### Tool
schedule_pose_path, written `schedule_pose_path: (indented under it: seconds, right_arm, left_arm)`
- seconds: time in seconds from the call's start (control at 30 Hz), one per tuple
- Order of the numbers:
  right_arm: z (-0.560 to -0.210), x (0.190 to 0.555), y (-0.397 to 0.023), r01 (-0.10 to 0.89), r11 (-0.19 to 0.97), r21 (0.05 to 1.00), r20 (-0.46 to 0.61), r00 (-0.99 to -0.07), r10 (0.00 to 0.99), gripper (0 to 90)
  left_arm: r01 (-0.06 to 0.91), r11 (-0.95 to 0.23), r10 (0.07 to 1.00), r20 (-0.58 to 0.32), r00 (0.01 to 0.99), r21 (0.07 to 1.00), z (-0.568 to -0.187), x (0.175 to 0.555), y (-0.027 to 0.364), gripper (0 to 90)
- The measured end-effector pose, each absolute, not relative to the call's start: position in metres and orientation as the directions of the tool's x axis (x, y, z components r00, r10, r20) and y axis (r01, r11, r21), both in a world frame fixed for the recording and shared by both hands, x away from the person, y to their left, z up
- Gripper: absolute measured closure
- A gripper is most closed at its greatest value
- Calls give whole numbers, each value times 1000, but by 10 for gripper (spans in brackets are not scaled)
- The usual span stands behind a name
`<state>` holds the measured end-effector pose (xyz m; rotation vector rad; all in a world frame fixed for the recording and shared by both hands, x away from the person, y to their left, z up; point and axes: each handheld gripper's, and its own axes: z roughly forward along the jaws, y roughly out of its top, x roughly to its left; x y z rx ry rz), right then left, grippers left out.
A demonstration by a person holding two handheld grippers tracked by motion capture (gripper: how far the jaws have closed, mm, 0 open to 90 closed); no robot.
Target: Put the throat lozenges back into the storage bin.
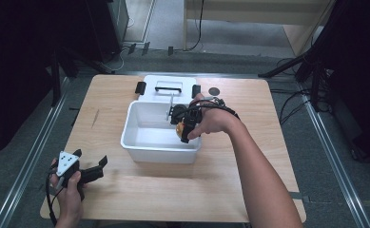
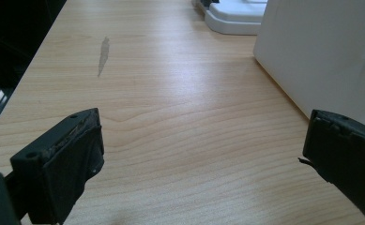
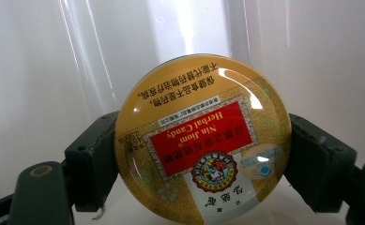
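Around the work on our table

We see a wooden table (image 1: pixel 125 199) carrying a white lid (image 1: pixel 168 90) with black clips behind the tub, a small dark disc (image 1: pixel 214 91) beside it, and a grey smear (image 2: pixel 103 56).

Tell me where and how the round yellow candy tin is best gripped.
Grip the candy tin across its width, one pad on each side of the rim, as the right gripper does now. The domed lid is glossy and would likely slip, while the round edge gives two opposing contact points. Come from above, since the white bin has walls all around it.
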<state>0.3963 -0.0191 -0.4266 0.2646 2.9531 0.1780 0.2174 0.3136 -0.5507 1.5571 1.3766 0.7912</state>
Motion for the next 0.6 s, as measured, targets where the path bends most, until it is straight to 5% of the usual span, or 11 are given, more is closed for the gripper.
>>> schedule_pose_path:
  seconds: [0.6]
  right_arm:
    - [-444,394,-5,120,992,44,-184,-975,126,203]
  left_arm:
    - [416,8,979,-91,180,910,-551,217,314,0]
